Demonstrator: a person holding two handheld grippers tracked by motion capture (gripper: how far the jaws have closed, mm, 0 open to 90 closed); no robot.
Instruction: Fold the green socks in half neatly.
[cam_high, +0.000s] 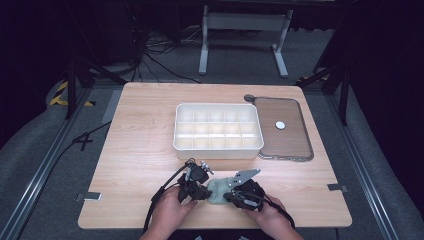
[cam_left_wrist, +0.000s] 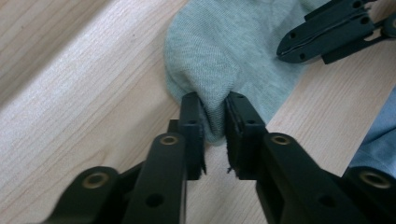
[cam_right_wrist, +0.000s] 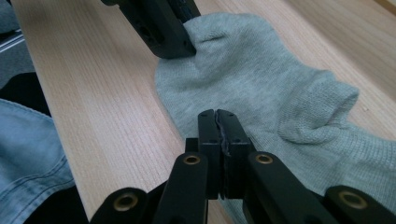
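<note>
Fifteen compartments counted in the white divider box (cam_high: 218, 131), three rows of five, every one bare. Just right of the box, one brown tray (cam_high: 290, 137) with a single small white disc (cam_high: 280, 125) resting near its middle and a dark round knob (cam_high: 249, 97) at its far left corner.

One grey sock (cam_high: 218, 191) flat on the bench (cam_high: 140, 150), nearer the person than the box, between two grippers. Long axis running roughly left to right along the bench's near edge; rounded end toward the left gripper (cam_left_wrist: 215, 116), bunched and folded part toward the right side. Toe or cuff: could not tell.

Left gripper pinched on a puckered fold at the sock's rounded end, fabric squeezed up between the pads. Right gripper (cam_right_wrist: 217, 122) pressed together on the sock's near edge, a thin layer of cloth caught between the pads.

Two hands, one on each gripper, at the bench's near edge; blue denim beside the bench in both gripper views.
</note>
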